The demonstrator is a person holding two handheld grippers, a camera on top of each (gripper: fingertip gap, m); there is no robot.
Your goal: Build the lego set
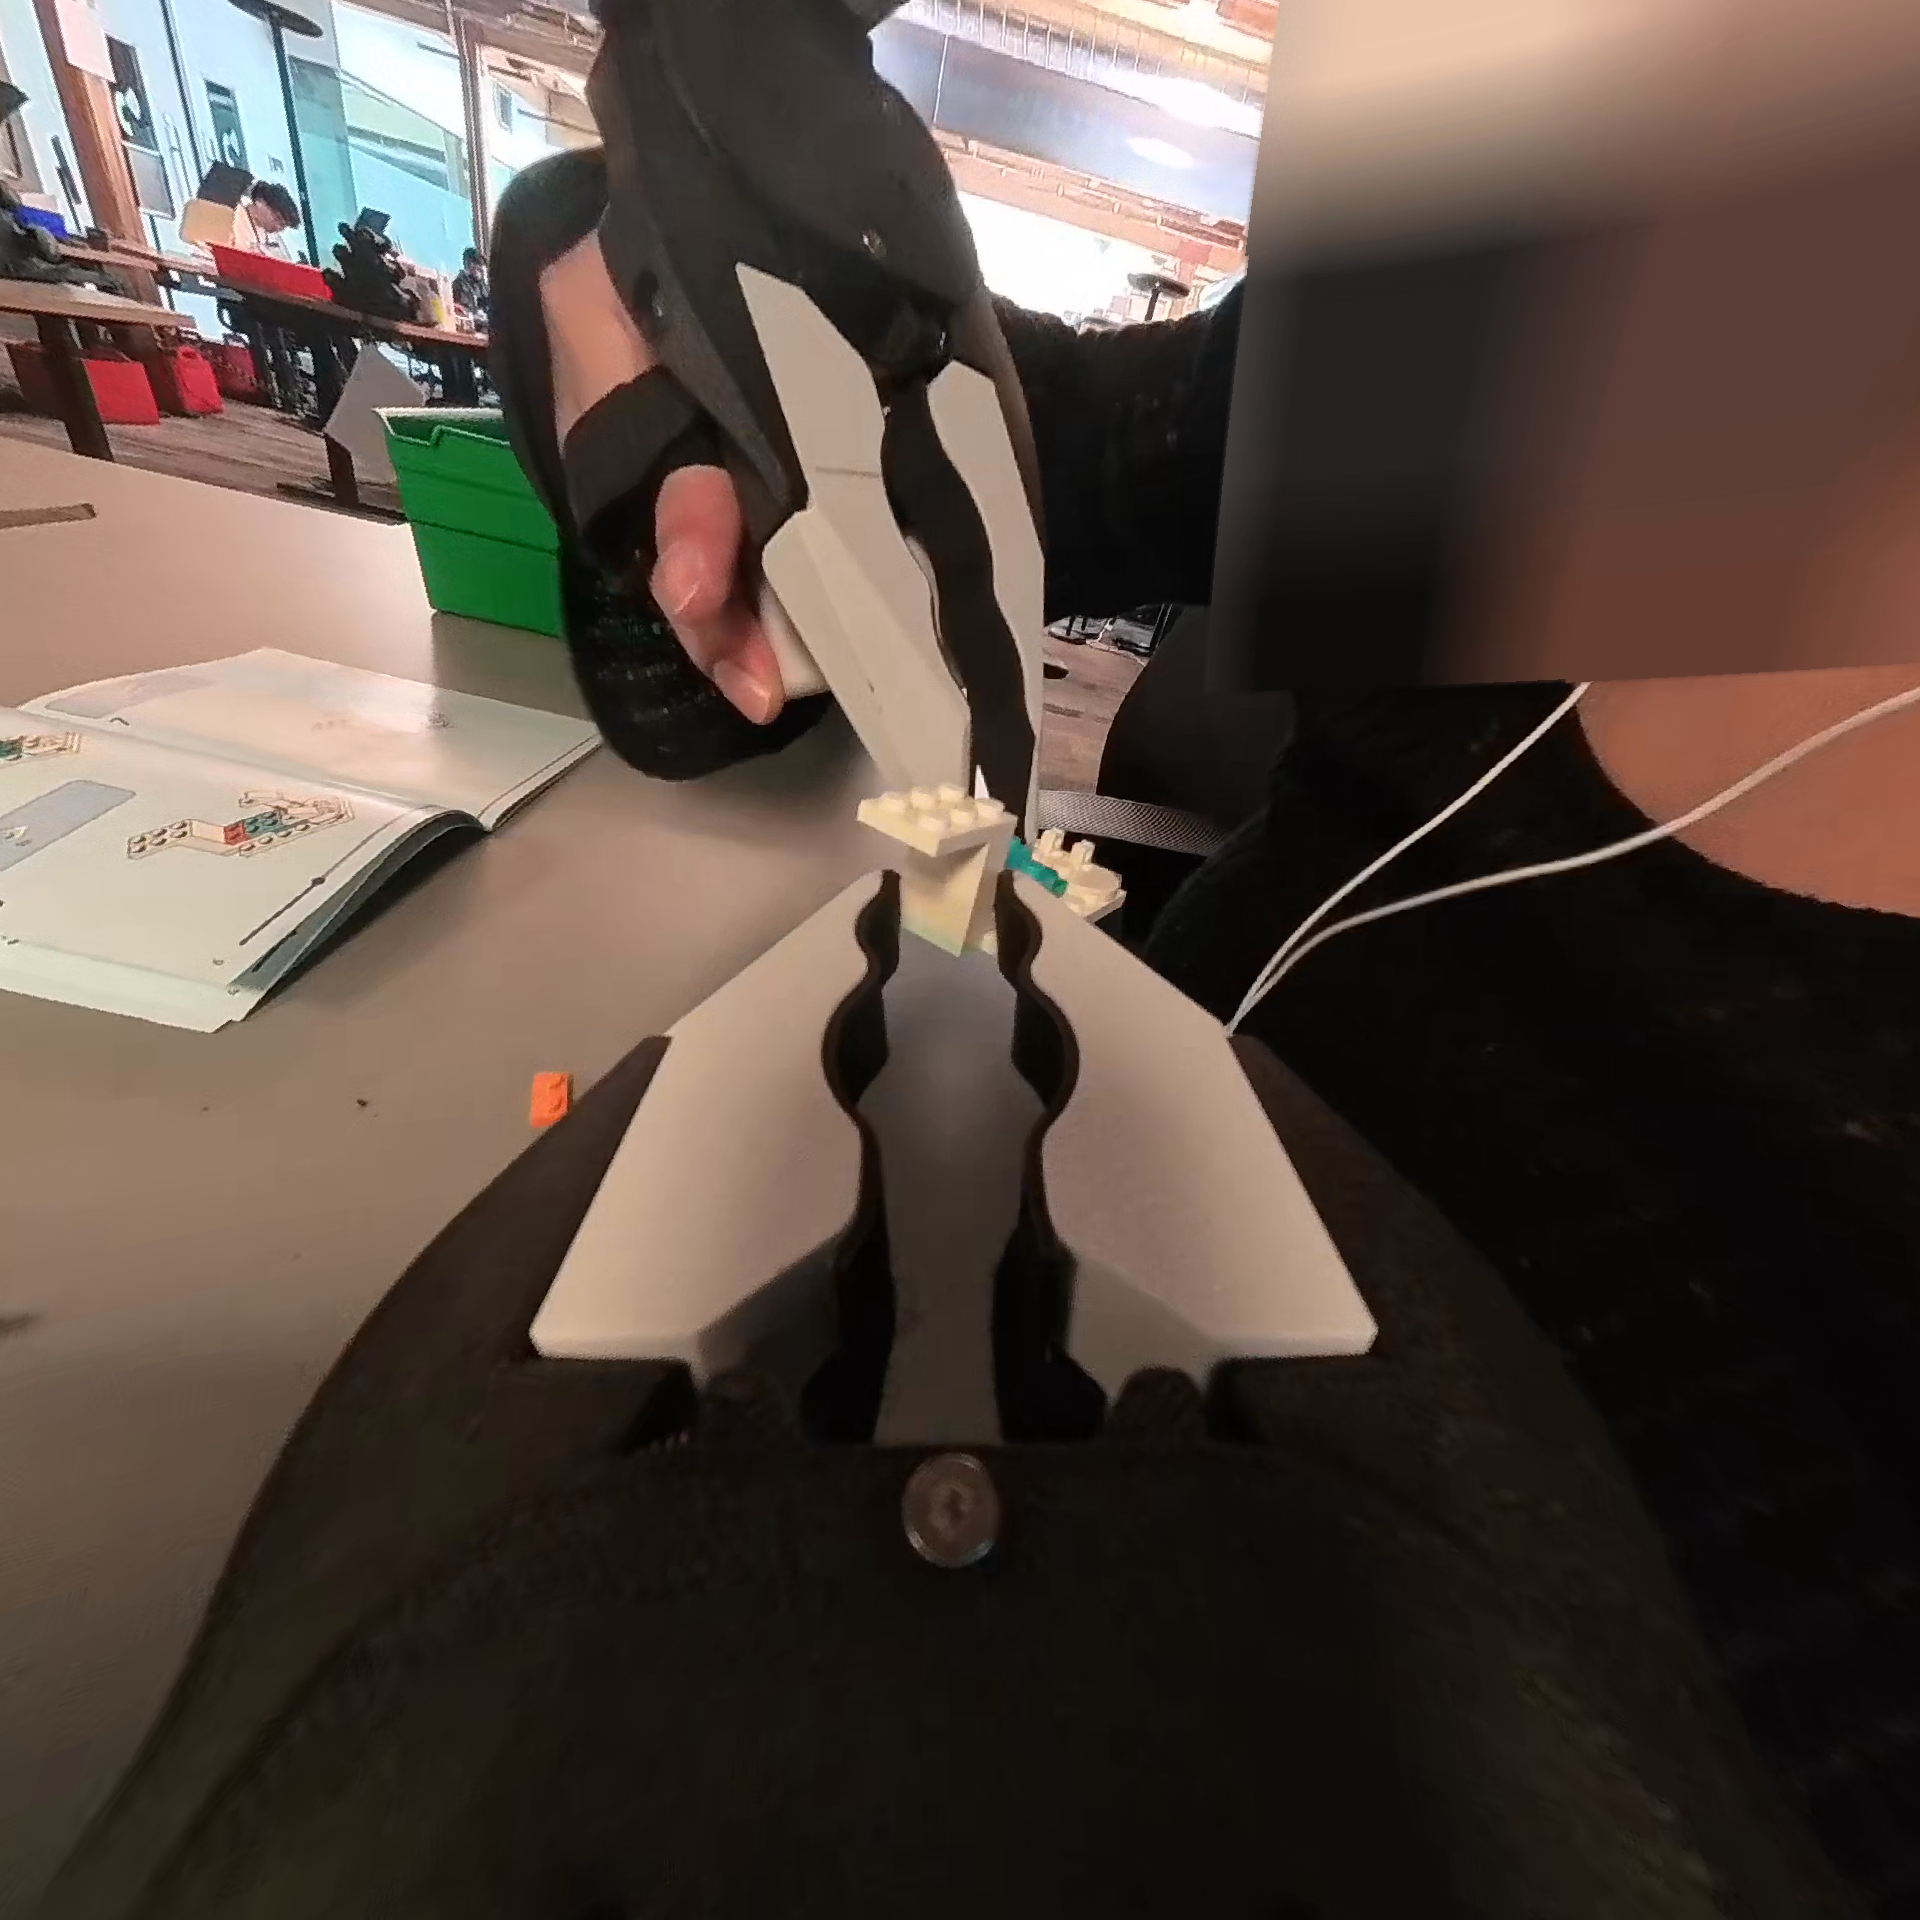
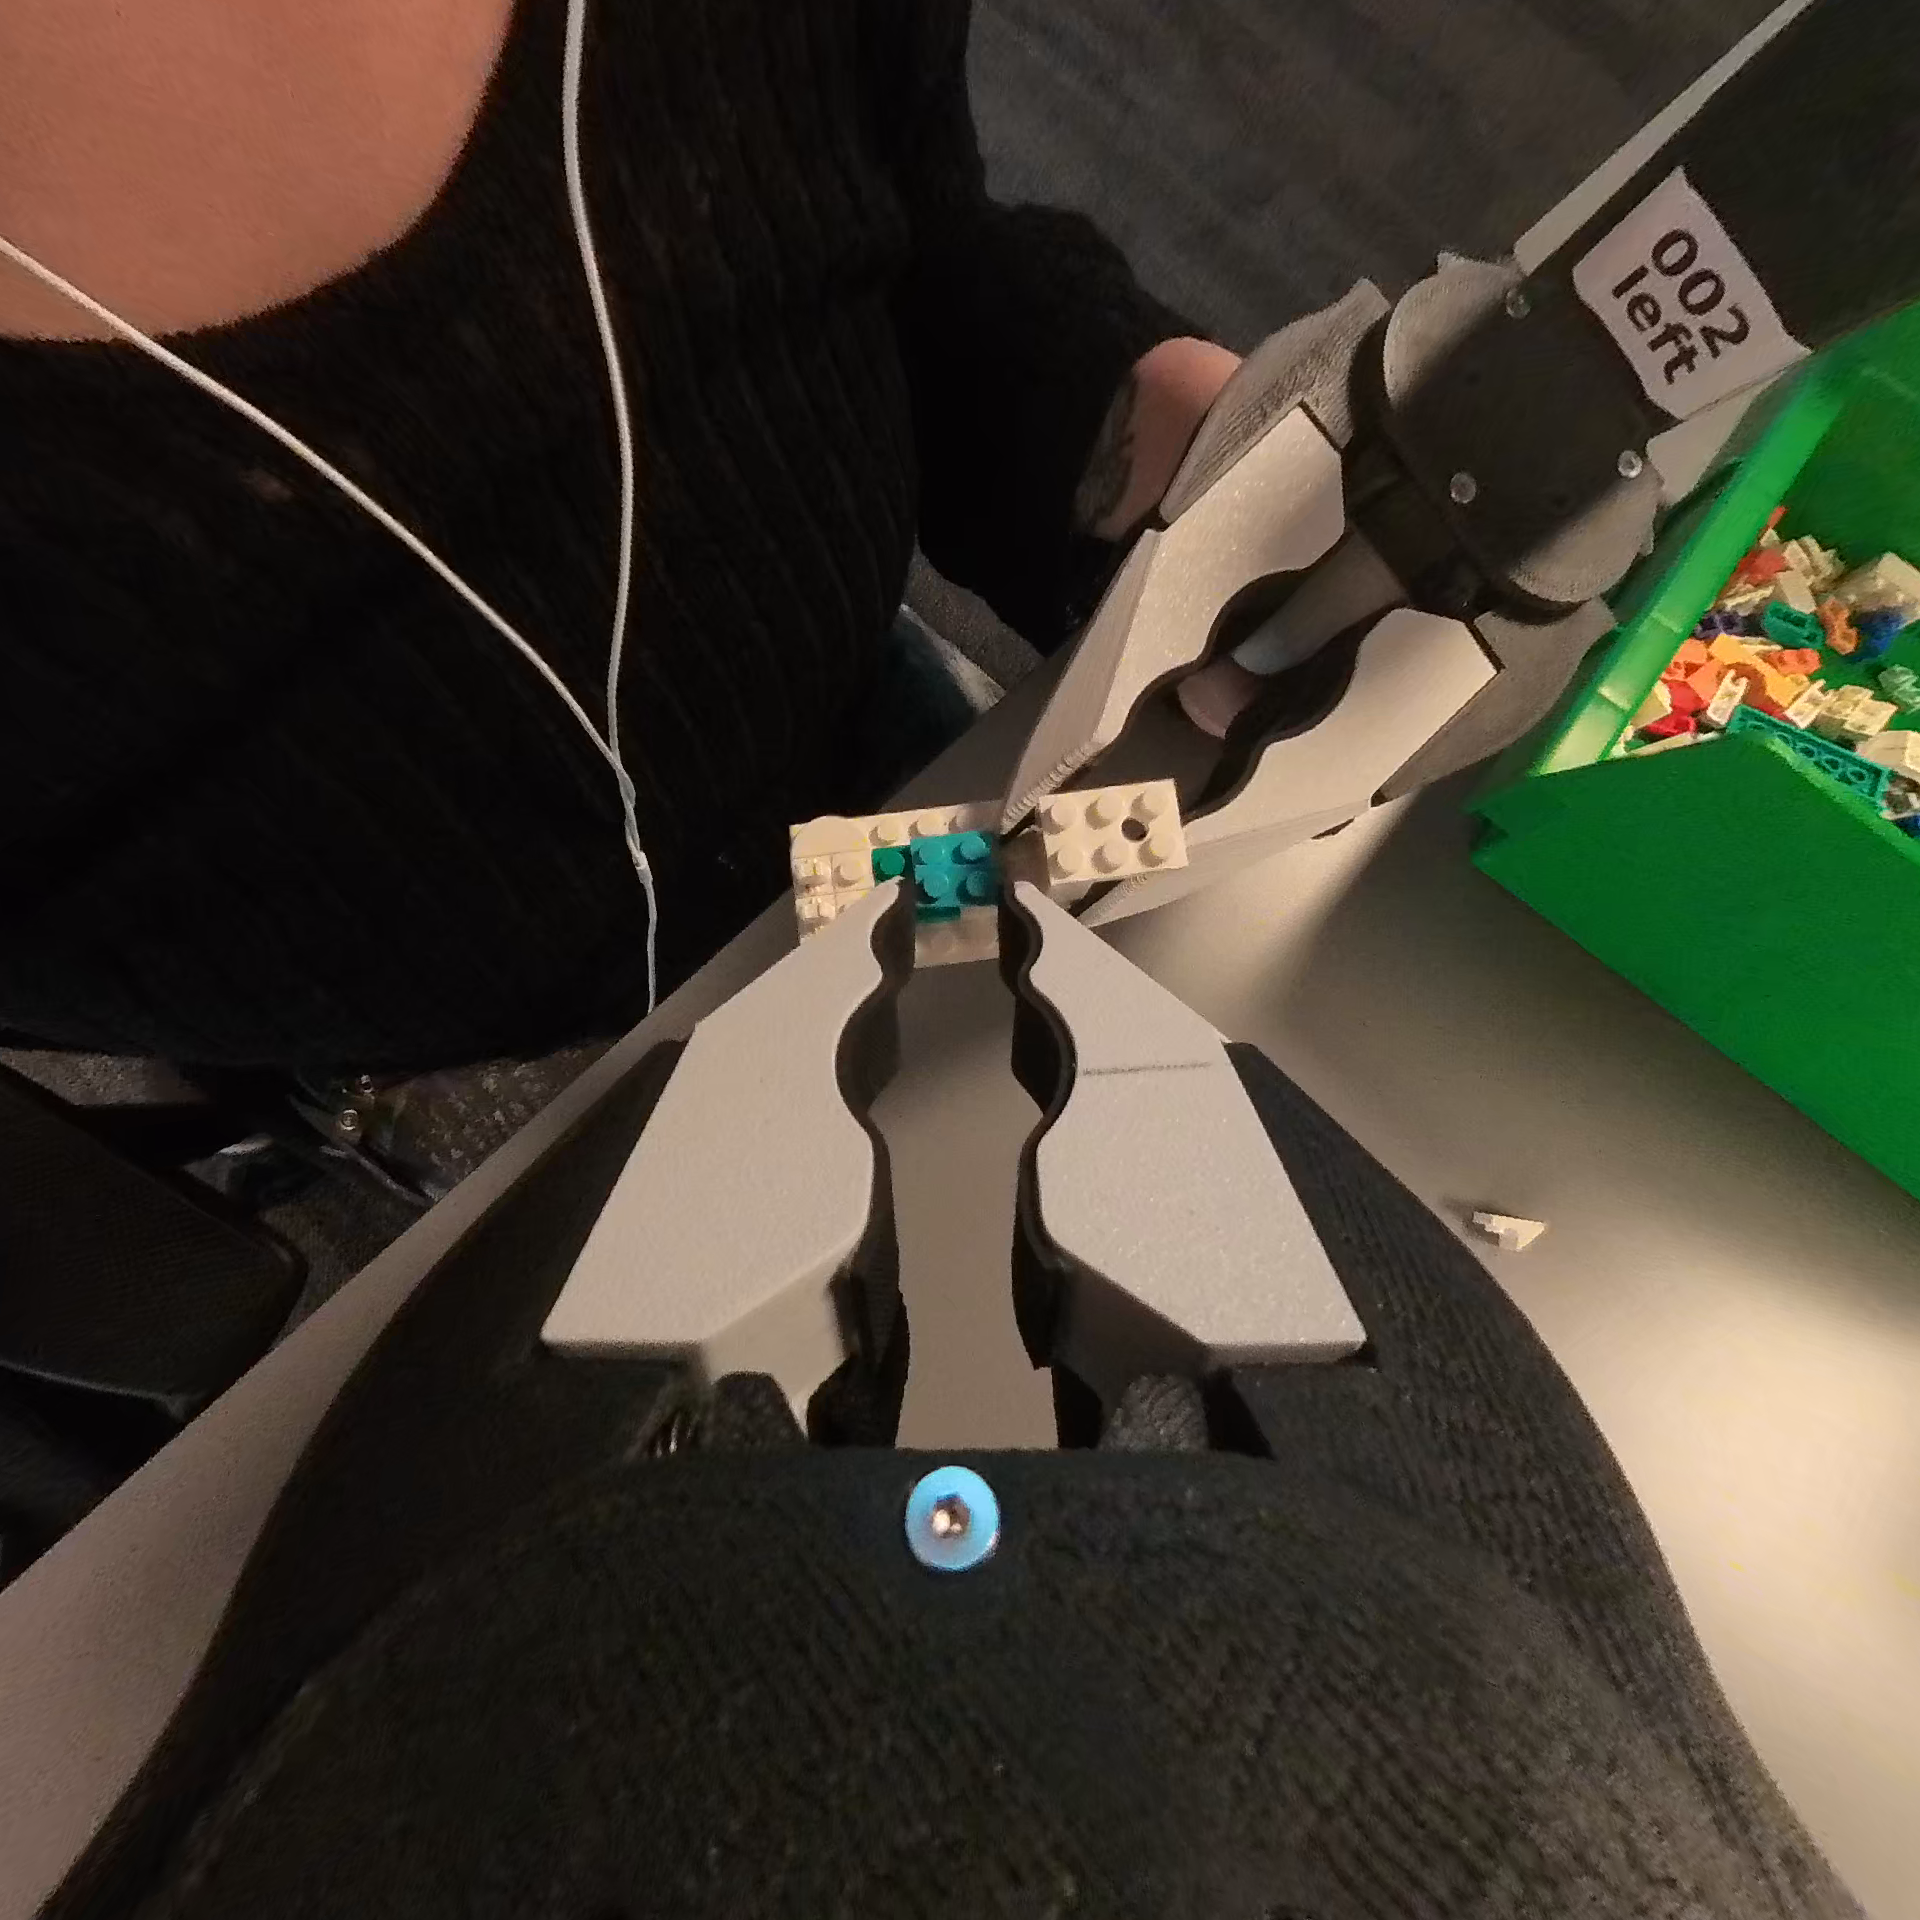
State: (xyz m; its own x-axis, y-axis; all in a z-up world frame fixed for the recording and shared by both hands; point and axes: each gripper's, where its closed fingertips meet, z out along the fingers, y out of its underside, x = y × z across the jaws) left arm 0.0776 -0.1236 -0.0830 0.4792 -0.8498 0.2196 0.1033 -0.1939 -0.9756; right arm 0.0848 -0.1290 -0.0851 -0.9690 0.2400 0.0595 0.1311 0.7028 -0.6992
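Above desk's near edge: left gripper (image 1: pixel 940 883) clamped on white brick piece (image 1: pixel 940 836); right gripper (image 2: pixel 951 899) clamped on white-and-teal lego build (image 2: pixel 914 873), both pieces touching, held off desk (image 1: pixel 312 1195). Green bin (image 2: pixel 1714 831) of loose bricks near far side. Open instruction booklet (image 1: pixel 208 821) at left. Orange brick (image 1: pixel 551 1096) beside left gripper. Small white piece (image 2: pixel 1507 1231) alone on desk.

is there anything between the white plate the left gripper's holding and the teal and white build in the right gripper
Nothing visible. The left gripper holds the white plate right beside the build gripped by the right gripper; whether they touch is unclear.
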